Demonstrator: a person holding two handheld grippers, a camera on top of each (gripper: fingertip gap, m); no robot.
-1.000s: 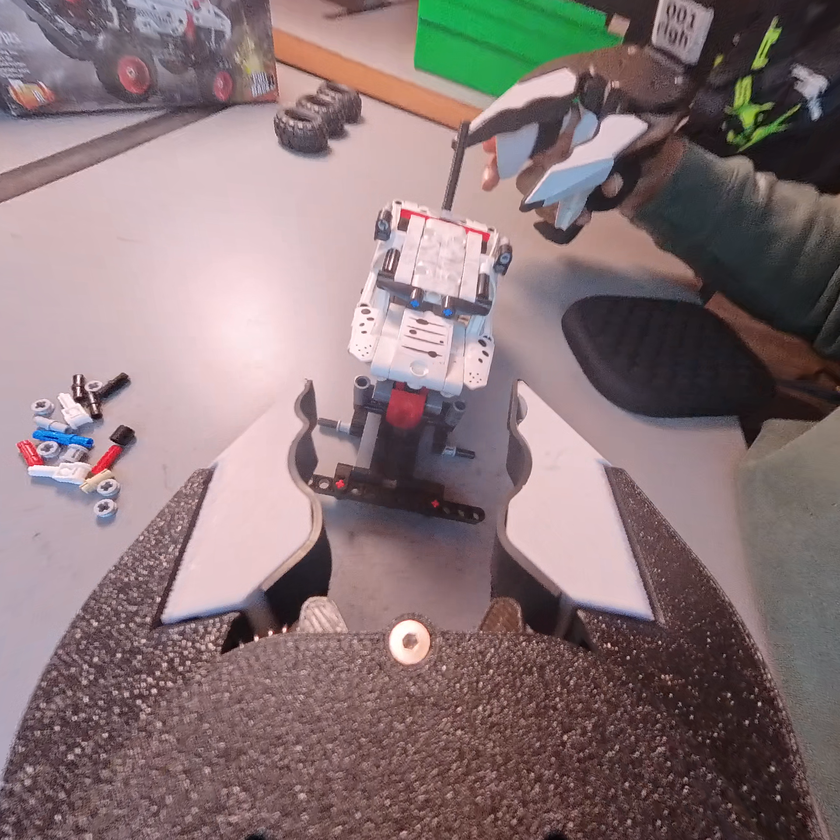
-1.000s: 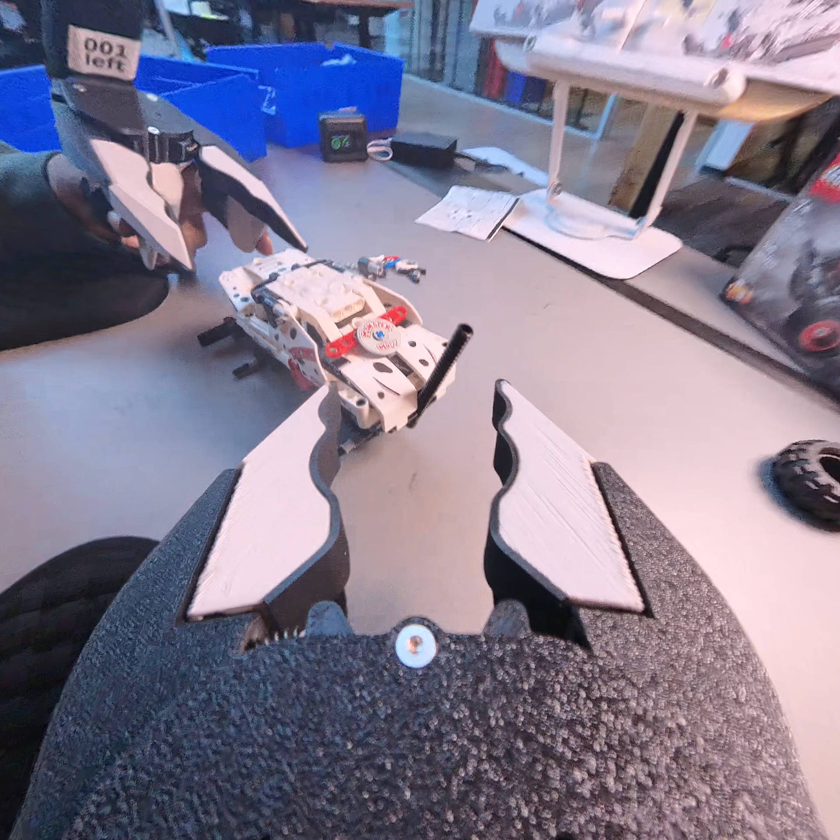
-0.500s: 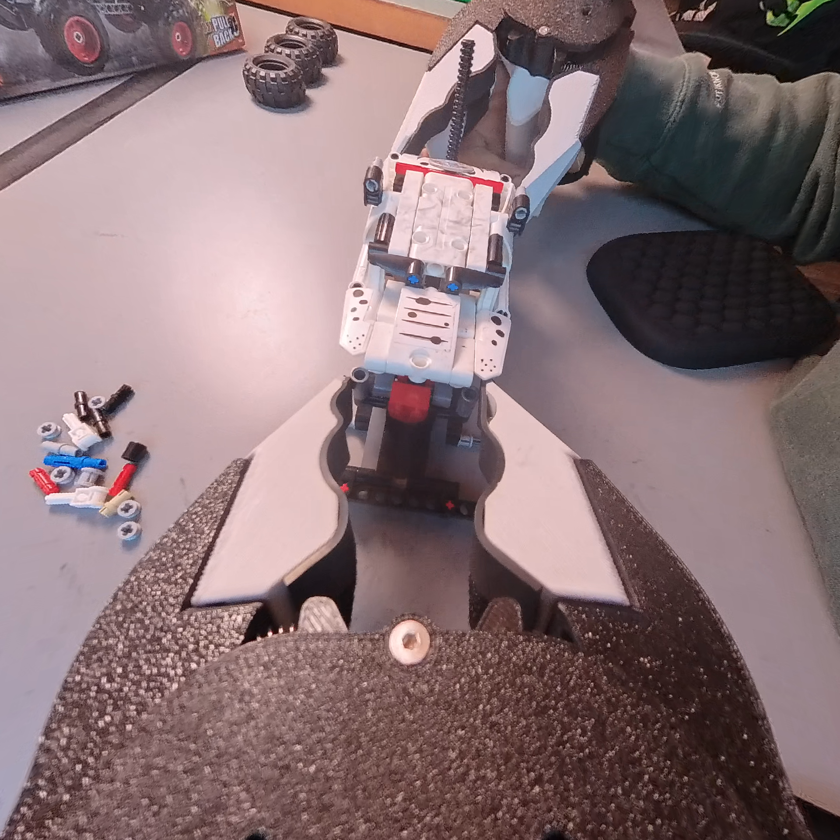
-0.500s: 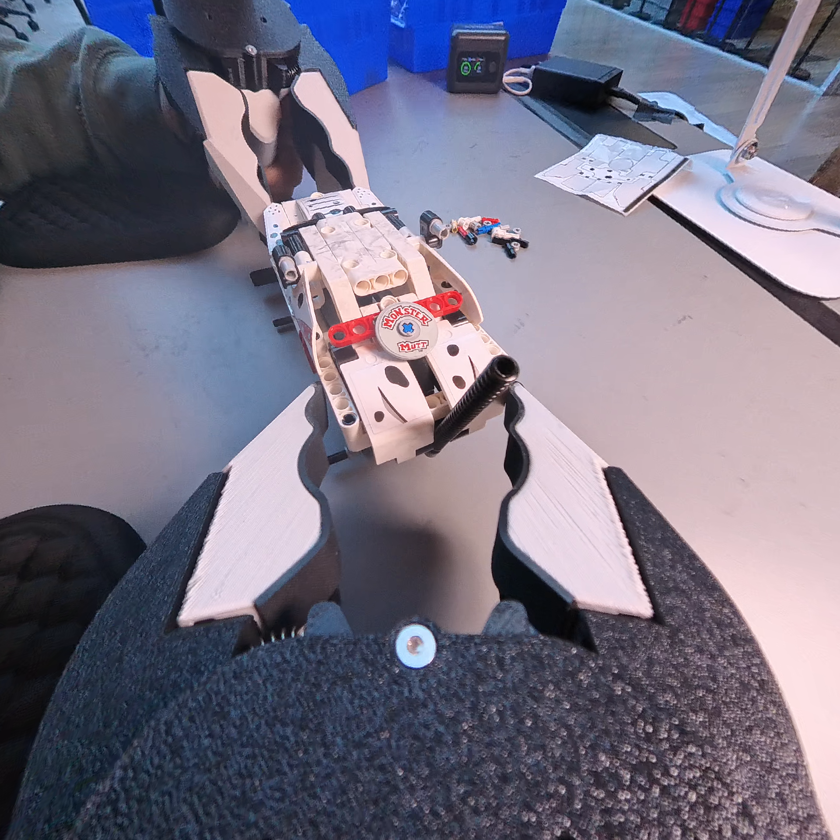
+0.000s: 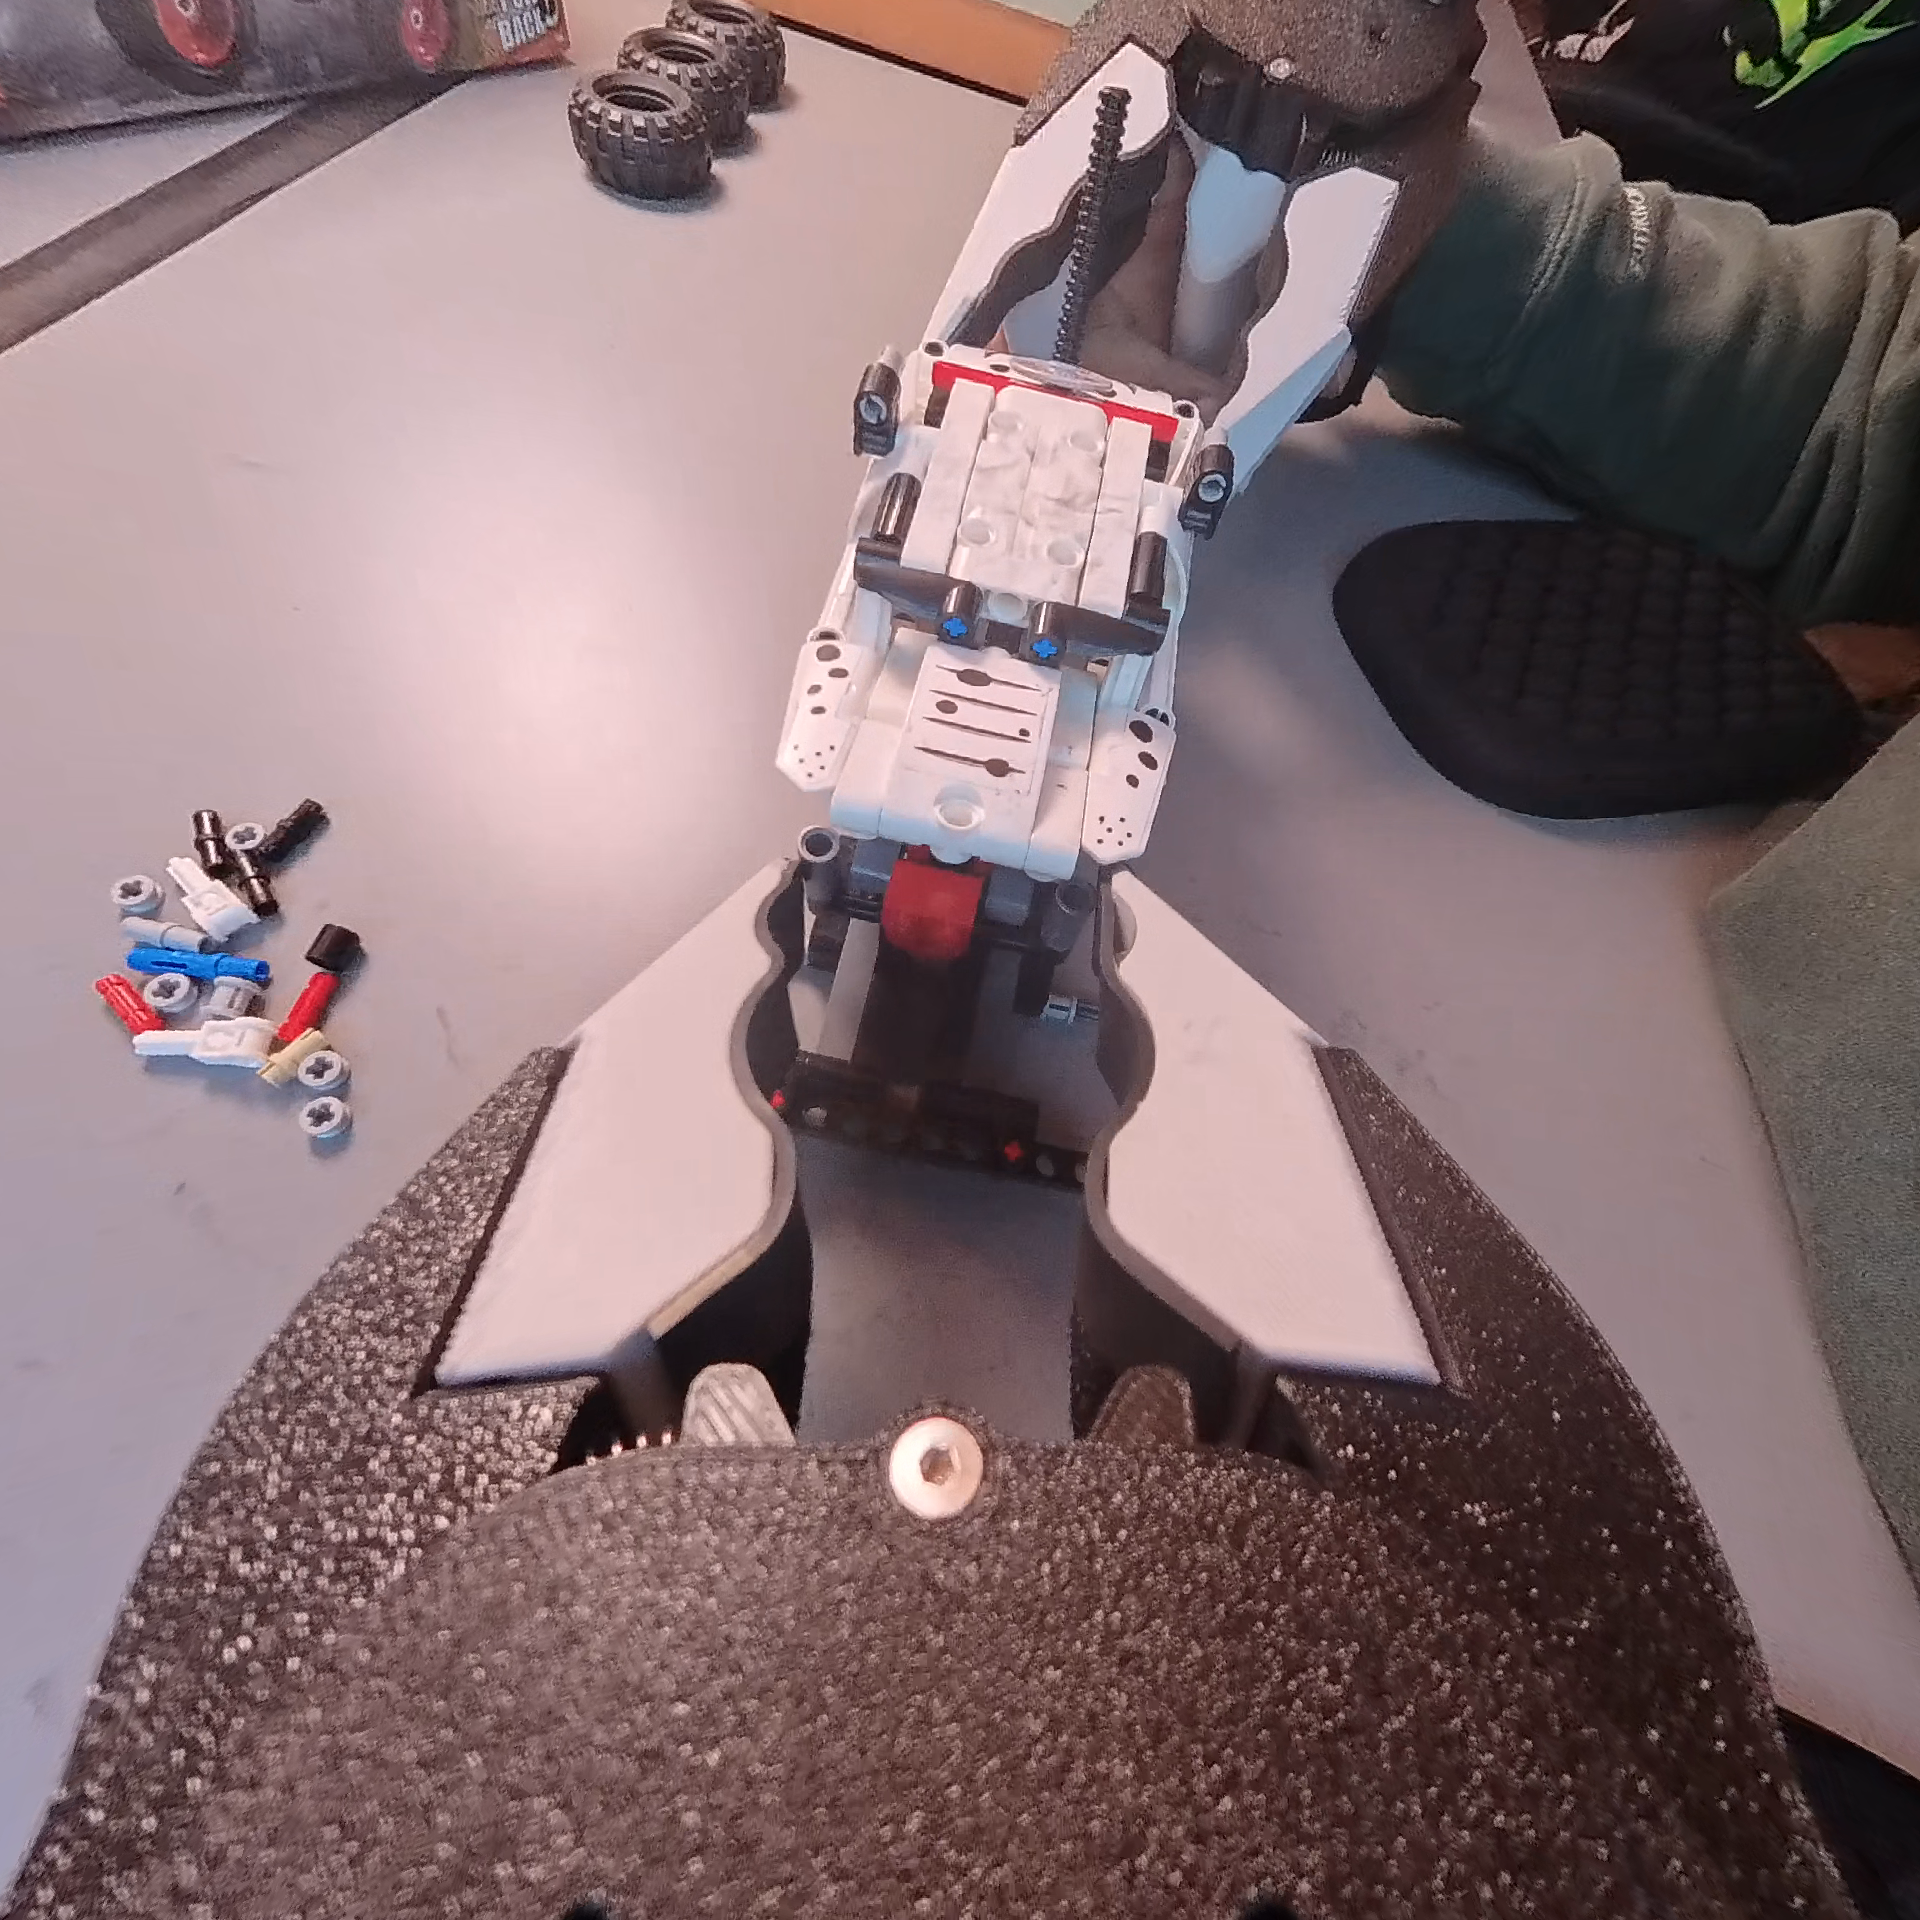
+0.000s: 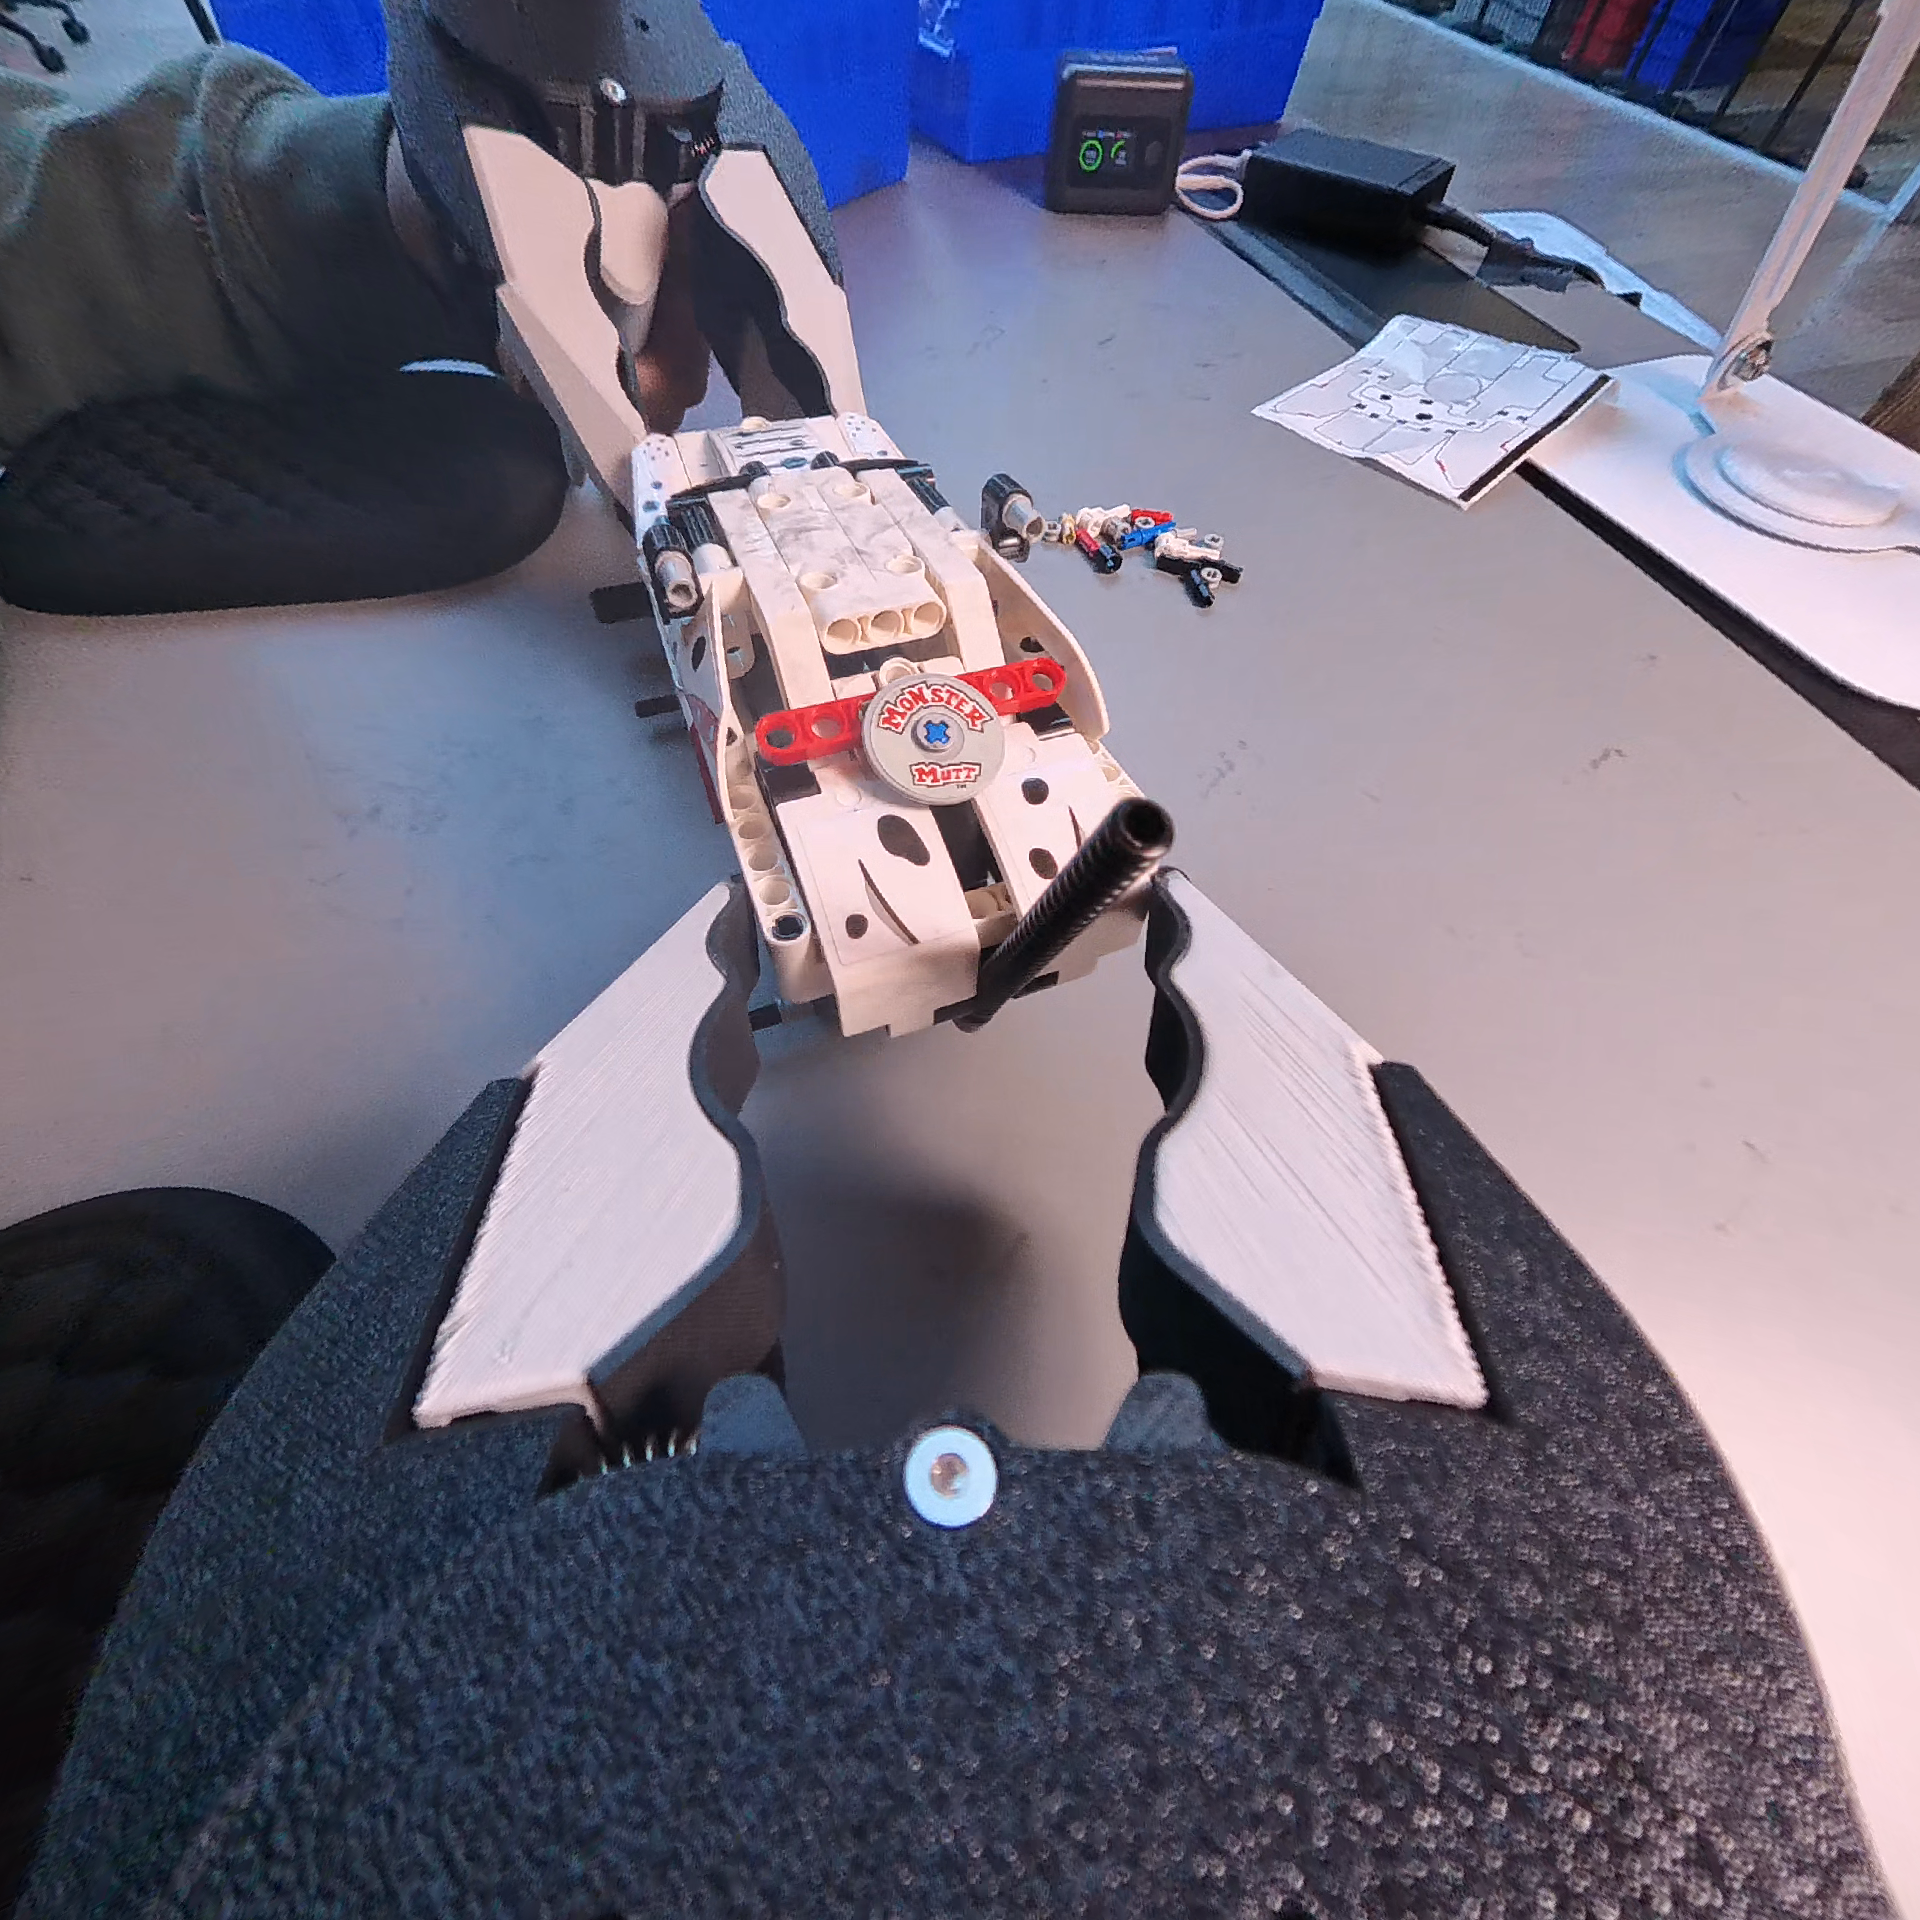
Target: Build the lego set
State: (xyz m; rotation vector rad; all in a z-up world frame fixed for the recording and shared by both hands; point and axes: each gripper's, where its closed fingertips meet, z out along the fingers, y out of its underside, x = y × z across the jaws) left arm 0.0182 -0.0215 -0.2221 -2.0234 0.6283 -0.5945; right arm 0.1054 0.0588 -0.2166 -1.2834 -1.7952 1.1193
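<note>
White spotted lego truck body [image 5: 987,665] on grey tabletop [image 5: 416,520]; left gripper [image 5: 945,997] and right gripper [image 6: 940,925] jaws apart, flanking its ends. Blue bins' [image 6: 873,83] contents unseen.

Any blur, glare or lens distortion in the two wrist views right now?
Left wrist view: fisheye bend at the edges, soft glare on the table, truck model sharp. Right wrist view: same distortion, slight smear on the right hand-held gripper fingers, background soft.

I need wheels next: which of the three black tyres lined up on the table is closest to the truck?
The front tyre of the row, nearest the camera; the other two tyres sit behind it toward the box.
</note>
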